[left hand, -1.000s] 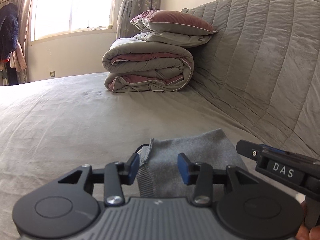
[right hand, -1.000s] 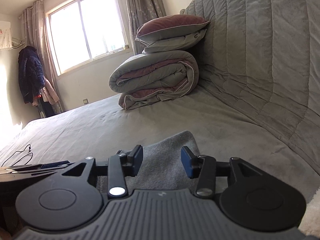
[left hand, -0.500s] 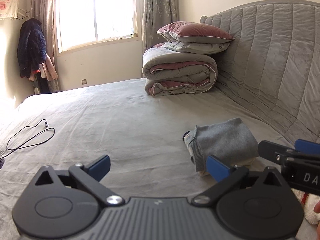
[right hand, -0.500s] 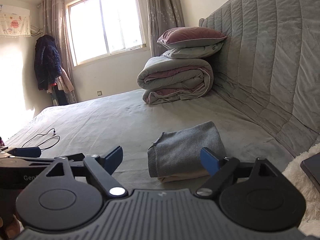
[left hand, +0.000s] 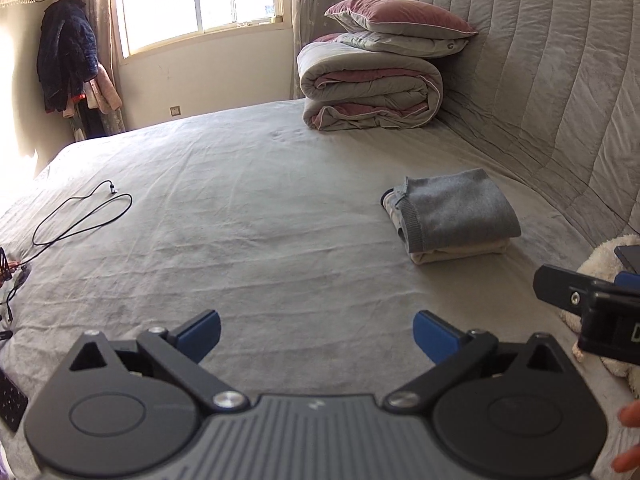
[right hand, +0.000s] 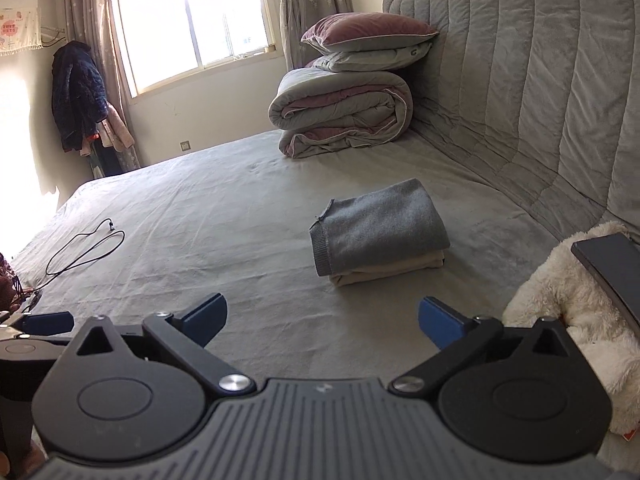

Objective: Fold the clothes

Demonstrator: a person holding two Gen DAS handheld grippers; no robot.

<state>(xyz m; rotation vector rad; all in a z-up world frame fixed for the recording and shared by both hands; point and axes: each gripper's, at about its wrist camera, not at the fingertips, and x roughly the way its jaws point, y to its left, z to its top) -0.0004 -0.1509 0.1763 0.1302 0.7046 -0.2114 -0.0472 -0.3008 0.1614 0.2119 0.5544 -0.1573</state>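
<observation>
Folded grey garment (left hand: 456, 210) lying on beige folded piece (left hand: 460, 254), stack sitting on bed (left hand: 248, 216), right of centre, near headboard (left hand: 560, 92). I'm holding left gripper (left hand: 316, 334) over near sheet, jaws spread wide, gripping nothing. Right gripper (right hand: 322, 322) hovering likewise, jaws gaping, well apart from stack. Rolled duvet (left hand: 368, 96) with pillows sitting far. Black cable (left hand: 80, 216) trailing left. White plush toy (right hand: 568, 304) sitting near right.

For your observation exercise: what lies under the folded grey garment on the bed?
A folded cream garment shows beneath the grey garment; only its edges are visible, the rest is covered.
</observation>
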